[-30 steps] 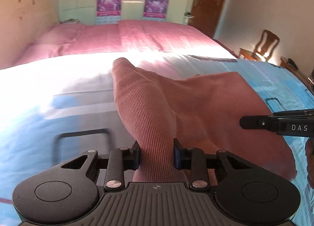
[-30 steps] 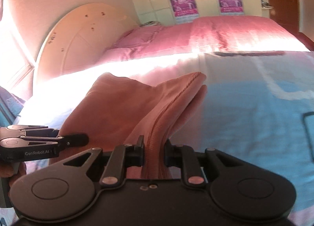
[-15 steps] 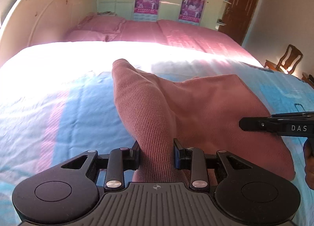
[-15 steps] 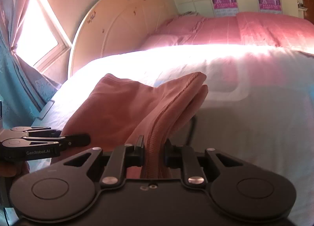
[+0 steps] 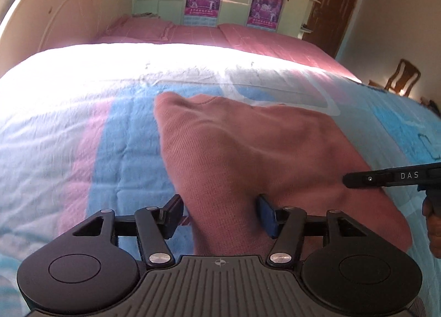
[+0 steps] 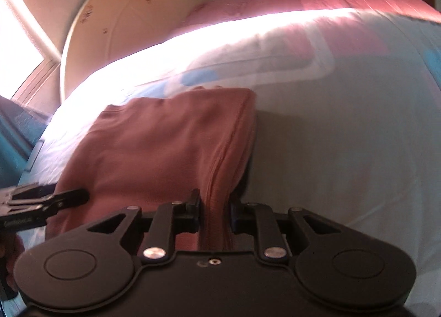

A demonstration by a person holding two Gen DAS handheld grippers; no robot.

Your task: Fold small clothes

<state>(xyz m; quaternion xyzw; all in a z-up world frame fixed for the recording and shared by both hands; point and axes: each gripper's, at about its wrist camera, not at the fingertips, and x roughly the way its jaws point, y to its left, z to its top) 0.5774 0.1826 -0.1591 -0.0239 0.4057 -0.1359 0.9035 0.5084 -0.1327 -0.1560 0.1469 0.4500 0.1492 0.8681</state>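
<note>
Pink garment (image 5: 248, 151) lies folded on bed (image 5: 82, 129). Left gripper (image 5: 220, 212) jaws opening, cloth between, pads clear. Right gripper (image 6: 215, 212) pinches right edge. Step: laying down fold. Next: release right, withdraw.

Bedspread (image 5: 69, 129), headboard (image 6: 110, 27) (cream), chair (image 5: 402, 77).

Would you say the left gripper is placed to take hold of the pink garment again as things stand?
Probably yes: the pink garment lies between the opening jaws of the left gripper, with nothing else between them; the pads look just clear of the cloth.
</note>
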